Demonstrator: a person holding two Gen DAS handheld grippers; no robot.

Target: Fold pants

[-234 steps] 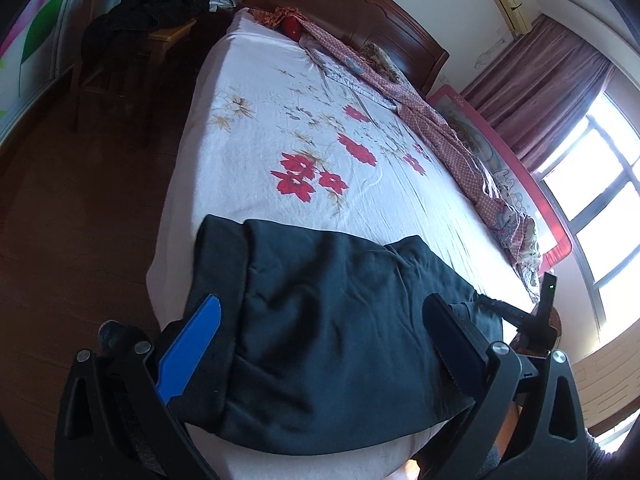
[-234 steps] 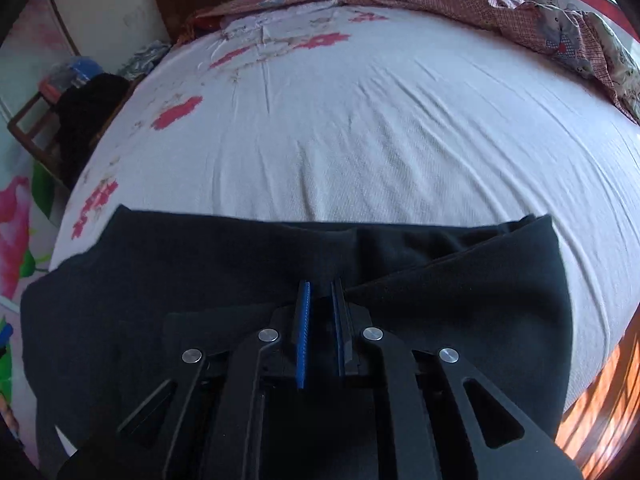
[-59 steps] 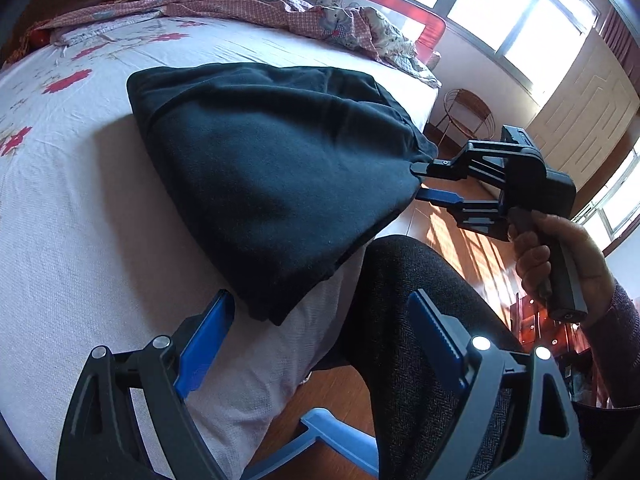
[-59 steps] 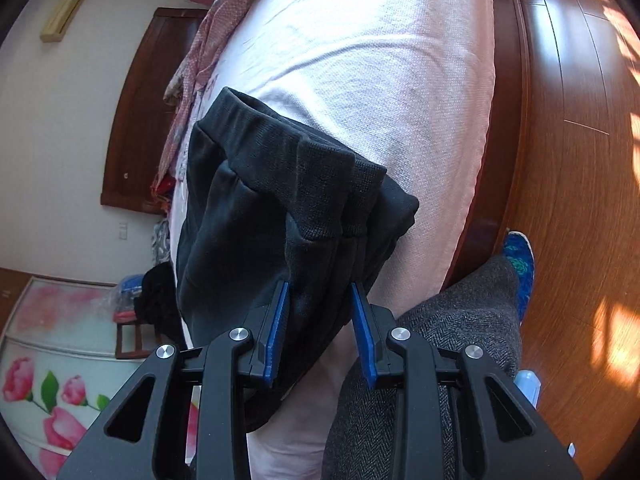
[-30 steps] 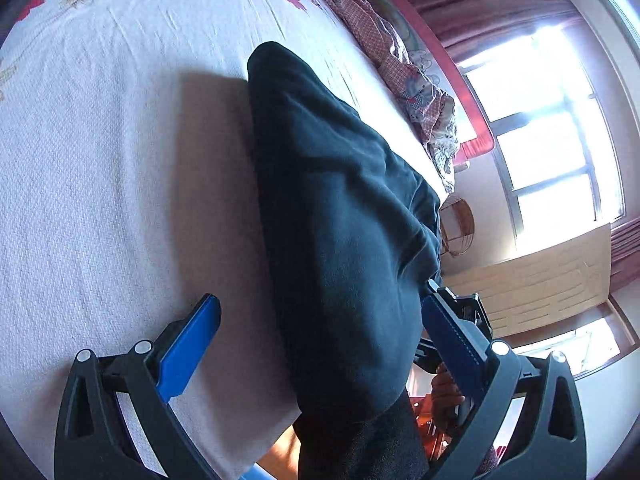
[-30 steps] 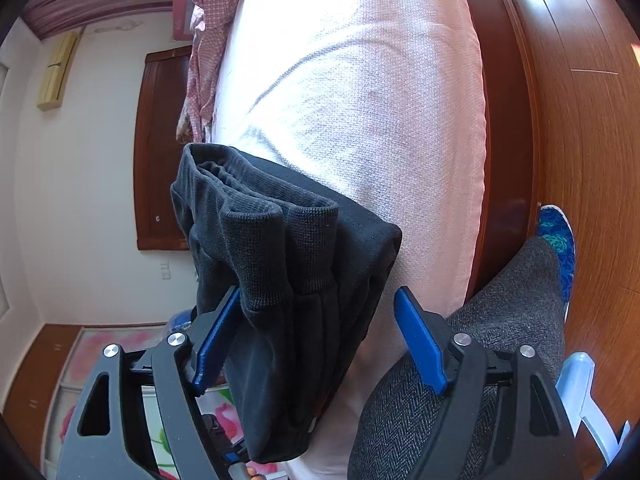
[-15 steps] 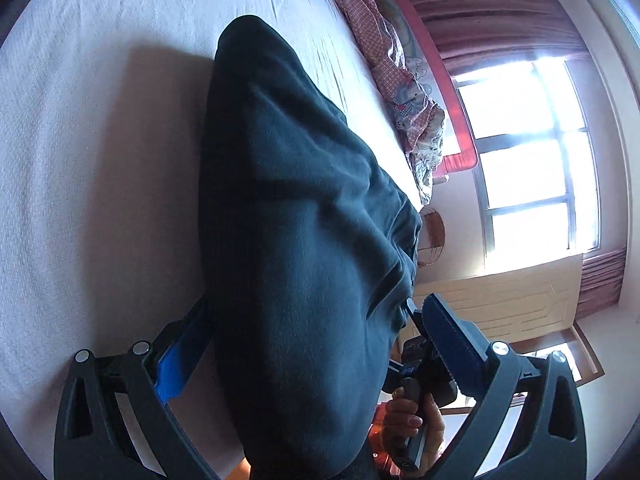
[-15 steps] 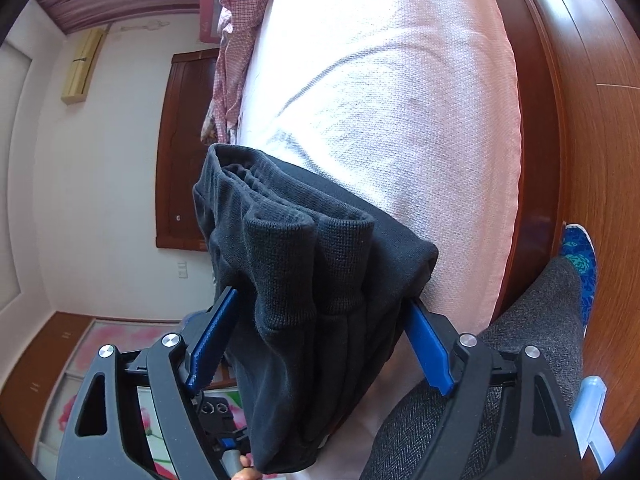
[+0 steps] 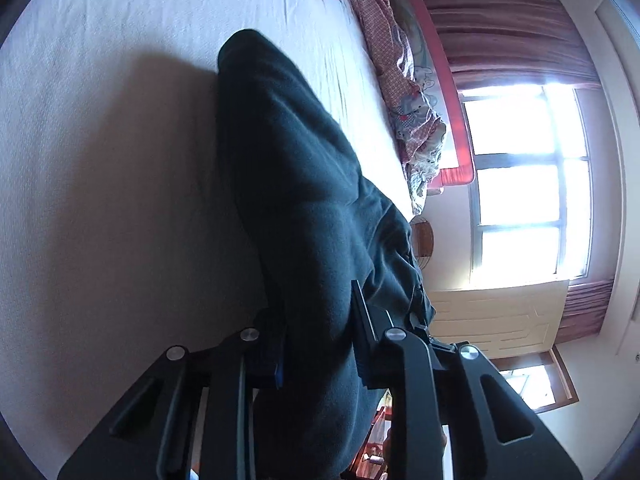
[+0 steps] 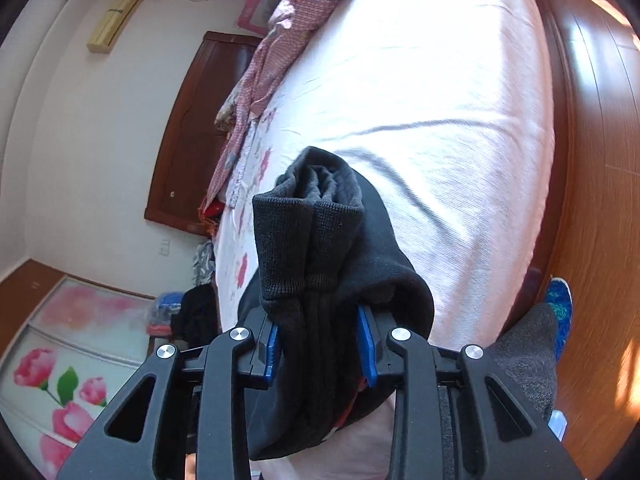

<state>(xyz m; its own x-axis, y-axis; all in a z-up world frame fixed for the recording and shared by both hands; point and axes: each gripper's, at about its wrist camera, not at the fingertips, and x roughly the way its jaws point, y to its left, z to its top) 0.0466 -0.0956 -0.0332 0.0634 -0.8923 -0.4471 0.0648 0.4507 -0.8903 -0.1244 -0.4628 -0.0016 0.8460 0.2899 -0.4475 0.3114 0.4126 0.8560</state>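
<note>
The bed (image 9: 100,160) fills most of both views, its pale floral sheet bare except along the near edge; a pink checked quilt (image 9: 400,80) is bunched along the far side by the window (image 9: 528,180), and the wooden floor (image 10: 592,200) shows beyond the mattress in the right view.

The pants (image 9: 304,220) lie at that near edge as a thick dark bundle, several layers deep; from the right wrist the ribbed waistband (image 10: 308,240) shows doubled over on itself, so the folding looks largely done, and what is left seems to be carrying or setting the bundle down square and smoothing it.

The left gripper (image 9: 320,344) has its fingers closed in on one end of the bundle, cloth bulging between them; the right gripper (image 10: 320,344) pinches the waistband end the same way, its blue pads (image 10: 366,344) pressed into the fabric on both sides; neither is fully closed, the thickness of the cloth keeping the fingers apart.

Part of the bundle appears to hang past the mattress edge toward the person's grey trouser leg (image 10: 528,352); whether the far part is lifted clear of the sheet or resting on it I cannot tell; a loose layer could slip out if either grip slackens.
</note>
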